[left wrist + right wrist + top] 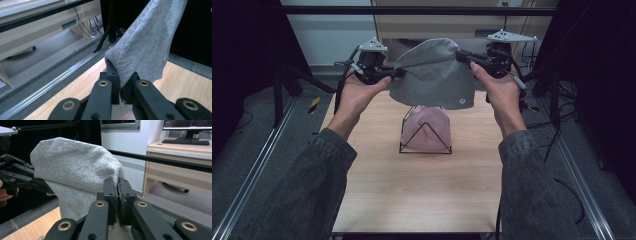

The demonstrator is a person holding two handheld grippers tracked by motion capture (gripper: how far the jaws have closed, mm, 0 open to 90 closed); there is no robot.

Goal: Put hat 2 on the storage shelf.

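Note:
A grey knit beanie (433, 74) hangs in the air above the far half of the wooden table (422, 195), stretched between both grippers. My left gripper (398, 73) is shut on the beanie's left edge; in the left gripper view the grey fabric (145, 45) rises from between the closed jaws (121, 86). My right gripper (460, 54) is shut on the right edge, and the right gripper view has the cloth (75, 177) pinched at its jaws (117, 192). Below the beanie, a pink beanie (428, 129) sits over a black wire stand (424, 148).
Black frame posts and tripod legs (282, 85) stand left and right of the table. A black bar (422, 10) crosses overhead at the back. A desk (180, 162) with a keyboard and monitor stands beyond. Cables (537, 115) lie on the grey floor.

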